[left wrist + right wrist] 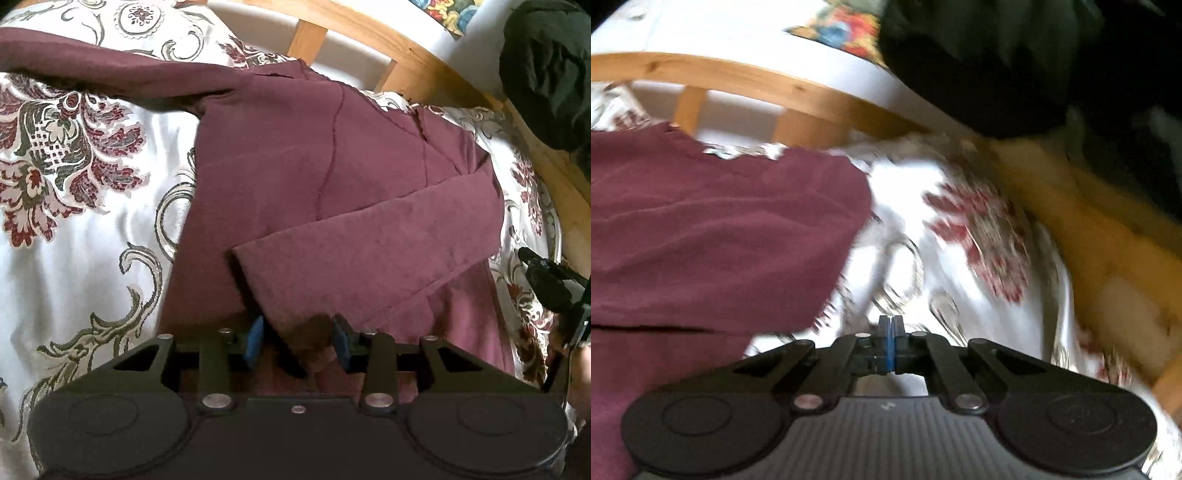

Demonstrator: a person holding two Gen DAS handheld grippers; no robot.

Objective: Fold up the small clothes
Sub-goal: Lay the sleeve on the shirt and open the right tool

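Blue-padded fingers of the left claw (298, 341) frame the near hem of a maroon top (295, 177) spread on a bed, its jaws partly parted with a dark fold of the cloth lying between them; whether the pads actually pinch that fold cannot be told from the left wrist view. The garment lies flat across a floral bedspread (74, 177), one sleeve (369, 236) already laid diagonally over the body, the other sleeve (92, 62) trailing away to the far left, not yet folded in. A wooden bed frame (406, 70) curves behind, and a dark bundle of clothing (546, 74) sits at the far right.

At the garment's right side, the right claw (891, 332) has its jaws pressed together with nothing between them, its tips over bare bedspread just beside the top's edge; the right wrist view is smeared with motion. From the left wrist view that claw shows only as a black shape at the picture's right margin.

The fold appears to be at the sleeve stage, half done. The next move likely calls for the outstretched sleeve to be gathered and brought across the chest, which would need an open claw at its cuff and the cloth kept smooth so the first fold does not slide.
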